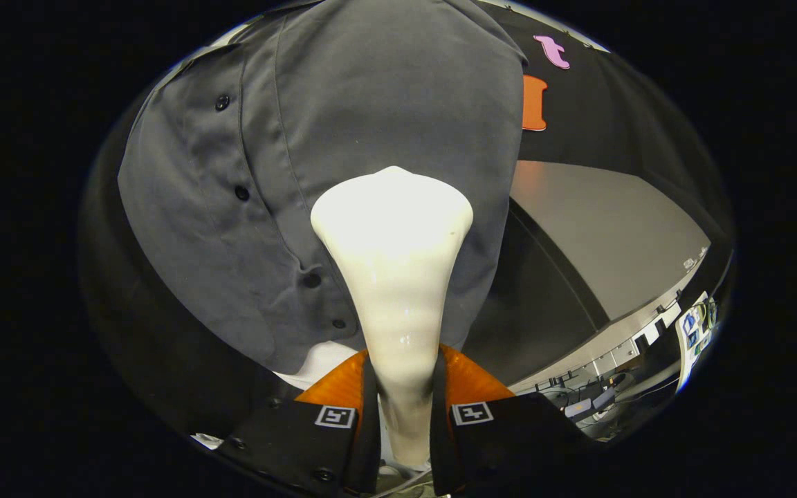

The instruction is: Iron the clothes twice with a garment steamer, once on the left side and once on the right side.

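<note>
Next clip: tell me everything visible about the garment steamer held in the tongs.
The garment steamer is a glossy cream-white plastic wand: a narrow handle that flares into a broad, rounded head. It stands between the fingers of the tongs, which are shut on its handle from both sides. Its head reaches forward to the hanging grey shirt, right of the button placket; actual contact with the cloth cannot be told. No steam is visible.
</note>
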`<state>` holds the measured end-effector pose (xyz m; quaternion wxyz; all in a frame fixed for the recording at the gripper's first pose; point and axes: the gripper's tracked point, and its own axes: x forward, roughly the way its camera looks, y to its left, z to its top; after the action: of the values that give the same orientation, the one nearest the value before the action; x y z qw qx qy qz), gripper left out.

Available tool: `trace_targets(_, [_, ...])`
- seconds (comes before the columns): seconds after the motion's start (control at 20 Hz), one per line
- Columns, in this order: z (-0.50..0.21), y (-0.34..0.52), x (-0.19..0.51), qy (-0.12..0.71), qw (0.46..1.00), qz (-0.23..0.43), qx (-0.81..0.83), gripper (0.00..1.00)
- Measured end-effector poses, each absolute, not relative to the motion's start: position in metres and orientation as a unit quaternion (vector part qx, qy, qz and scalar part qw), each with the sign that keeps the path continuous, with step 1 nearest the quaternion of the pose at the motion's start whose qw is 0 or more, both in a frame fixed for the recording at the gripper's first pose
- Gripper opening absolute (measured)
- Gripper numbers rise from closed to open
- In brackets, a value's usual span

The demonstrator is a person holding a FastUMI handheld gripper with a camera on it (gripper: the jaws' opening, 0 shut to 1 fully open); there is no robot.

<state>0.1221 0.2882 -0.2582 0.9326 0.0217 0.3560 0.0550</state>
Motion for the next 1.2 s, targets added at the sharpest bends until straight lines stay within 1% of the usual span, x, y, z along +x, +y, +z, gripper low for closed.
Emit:
trace_targets(0.2, [-0.273, 0.286, 0.116, 0.374, 0.926, 0.051, 0.019, 0.37])
trace_targets(0.35, [-0.301, 0.28, 0.108, 0.39, 0.92, 0.043, 0.018, 0.37])
trace_targets(0.6, [-0.307, 0.281, 0.101, 0.397, 0.917, 0.033, 0.019, 0.37])
trace_targets(0.9, [-0.262, 0.289, 0.101, 0.354, 0.935, 0.027, 0.023, 0.37])
trace_targets(1.2, [-0.161, 0.327, 0.099, 0.294, 0.954, 0.046, 0.027, 0.37])
